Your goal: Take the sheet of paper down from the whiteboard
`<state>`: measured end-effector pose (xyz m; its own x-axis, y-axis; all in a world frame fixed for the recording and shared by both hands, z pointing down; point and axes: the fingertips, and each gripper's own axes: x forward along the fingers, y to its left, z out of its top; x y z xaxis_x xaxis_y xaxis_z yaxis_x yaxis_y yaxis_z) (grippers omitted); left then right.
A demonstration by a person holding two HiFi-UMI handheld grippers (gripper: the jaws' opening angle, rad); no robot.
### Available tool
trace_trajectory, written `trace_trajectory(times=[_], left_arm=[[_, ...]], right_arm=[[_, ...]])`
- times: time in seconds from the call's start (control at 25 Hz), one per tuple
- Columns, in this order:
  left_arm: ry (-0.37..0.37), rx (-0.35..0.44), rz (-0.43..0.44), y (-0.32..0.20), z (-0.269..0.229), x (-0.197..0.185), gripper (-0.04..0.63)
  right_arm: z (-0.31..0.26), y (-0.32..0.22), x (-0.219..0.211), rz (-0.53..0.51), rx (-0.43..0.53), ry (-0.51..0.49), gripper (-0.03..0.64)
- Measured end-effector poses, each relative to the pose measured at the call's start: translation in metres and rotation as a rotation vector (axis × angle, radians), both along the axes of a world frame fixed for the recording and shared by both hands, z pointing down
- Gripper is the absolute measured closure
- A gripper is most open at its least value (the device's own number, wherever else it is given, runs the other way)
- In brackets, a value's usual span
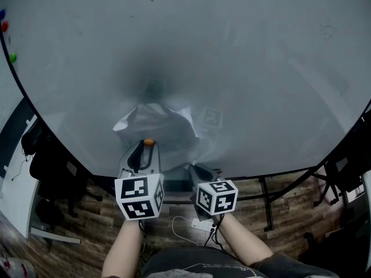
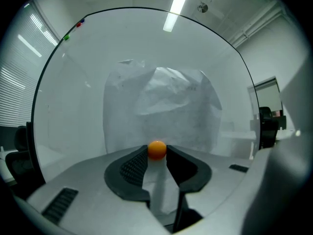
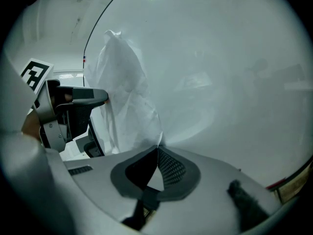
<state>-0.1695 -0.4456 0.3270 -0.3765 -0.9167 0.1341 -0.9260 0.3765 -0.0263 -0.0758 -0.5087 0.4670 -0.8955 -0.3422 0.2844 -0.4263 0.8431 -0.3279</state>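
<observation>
A crumpled white sheet of paper hangs low on the whiteboard, its top folded forward. My left gripper points at the sheet's lower middle, its jaws closed on a small orange magnet ball. The left gripper view shows the ball pinched between the tips in front of the paper. My right gripper is at the sheet's lower right. In its own view the right gripper is shut on the paper's corner edge.
Small coloured magnets sit at the board's far left edge. Below the board are its stand legs, a dark chair at left, a wooden floor and a white cable with a plug block.
</observation>
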Motion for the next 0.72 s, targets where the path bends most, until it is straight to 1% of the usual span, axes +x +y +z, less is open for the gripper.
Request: trace_trajectory(times=[0.24, 0.44, 0.6, 0.72], left_arm=[[-0.012, 0.009, 0.005, 0.001, -0.001, 0.002, 0.471], [0.007, -0.009, -0.007, 0.008, 0.007, 0.003, 0.472], [0.035, -0.05, -0.03, 0.032, 0.03, 0.005, 0.472], [0.07, -0.082, -0.063, 0.059, 0.052, 0.011, 0.472]], right_arm=[[0.0, 0.003, 0.001, -0.032, -0.012, -0.012, 0.594], [0.0, 0.013, -0.002, -0.089, -0.019, -0.02, 0.595], [0.002, 0.031, -0.008, -0.166, -0.023, -0.017, 0.595], [0.008, 0.055, -0.014, -0.258, -0.026, -0.007, 0.595]])
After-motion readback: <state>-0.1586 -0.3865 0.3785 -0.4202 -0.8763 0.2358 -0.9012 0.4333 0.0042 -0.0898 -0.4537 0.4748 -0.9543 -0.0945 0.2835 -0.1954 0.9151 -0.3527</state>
